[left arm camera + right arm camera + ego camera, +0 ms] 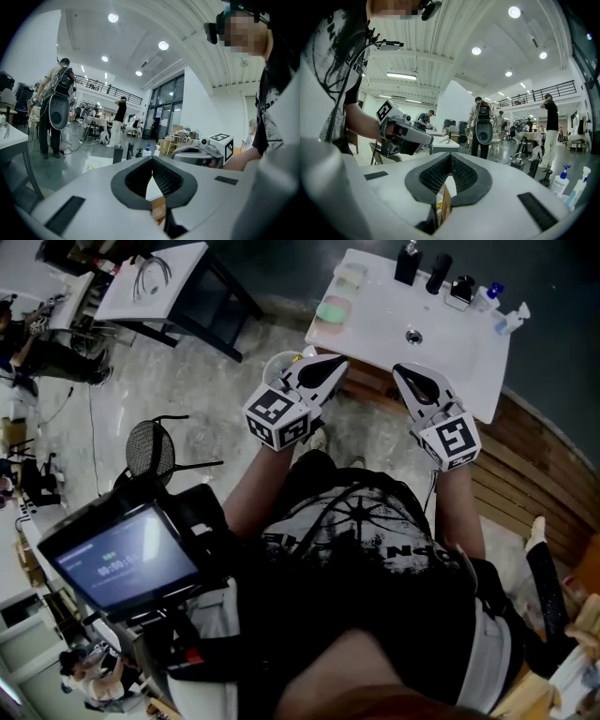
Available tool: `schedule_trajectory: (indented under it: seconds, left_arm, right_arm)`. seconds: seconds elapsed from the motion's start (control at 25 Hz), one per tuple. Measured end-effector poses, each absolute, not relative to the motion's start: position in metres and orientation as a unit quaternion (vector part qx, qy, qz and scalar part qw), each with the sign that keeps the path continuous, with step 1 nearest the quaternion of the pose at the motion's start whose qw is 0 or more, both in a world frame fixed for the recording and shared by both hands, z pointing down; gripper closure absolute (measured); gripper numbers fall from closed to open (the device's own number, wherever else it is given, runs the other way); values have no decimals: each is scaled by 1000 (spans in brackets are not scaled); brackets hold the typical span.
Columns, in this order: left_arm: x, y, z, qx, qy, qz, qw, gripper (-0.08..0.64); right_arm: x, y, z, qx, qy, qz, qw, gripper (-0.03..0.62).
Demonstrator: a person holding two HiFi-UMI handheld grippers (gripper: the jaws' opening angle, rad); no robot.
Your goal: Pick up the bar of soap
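- facing a white washbasin [459, 357], the left gripper [335, 363] and the right gripper [404, 371] are held side by side just short of its near edge. each has its jaws pressed together with nothing between them.
- the green bar of soap [332, 309] is seen on the basin's left shelf, with a paler bar [351, 276] lying beyond it. dark dispenser bottles [438, 273] are lined along the far rim, well apart from both bars.
- the green bar is found almost straight ahead of the left gripper's tip and near it. from the right gripper it lies off to the left, on the other side of the drain [413, 335].
- the left gripper is judged the nearer and the better placed for the pick.
- the bar's long axis appears to run roughly across that gripper's line, though this cannot be fixed from above. the jaws would have to be opened wide, or the approach turned, before the bar could be taken.
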State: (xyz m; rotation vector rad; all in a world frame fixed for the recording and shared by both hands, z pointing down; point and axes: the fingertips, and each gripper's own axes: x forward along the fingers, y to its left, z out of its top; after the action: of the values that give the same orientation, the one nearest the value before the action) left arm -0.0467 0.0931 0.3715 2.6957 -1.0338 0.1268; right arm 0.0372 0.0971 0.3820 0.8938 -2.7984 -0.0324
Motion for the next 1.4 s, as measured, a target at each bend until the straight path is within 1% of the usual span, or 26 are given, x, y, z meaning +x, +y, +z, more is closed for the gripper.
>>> schedule_trajectory:
  seconds: [0.44,1.4]
  left_arm:
    - [-57,59,379,930,-341,41,130,548]
    - [-124,-100,381,954,-268,48,128,548]
  right_arm:
    - [28,67,383,315,-944,-8,103,577]
    - [-29,-82,381,395,-914,4,99,577]
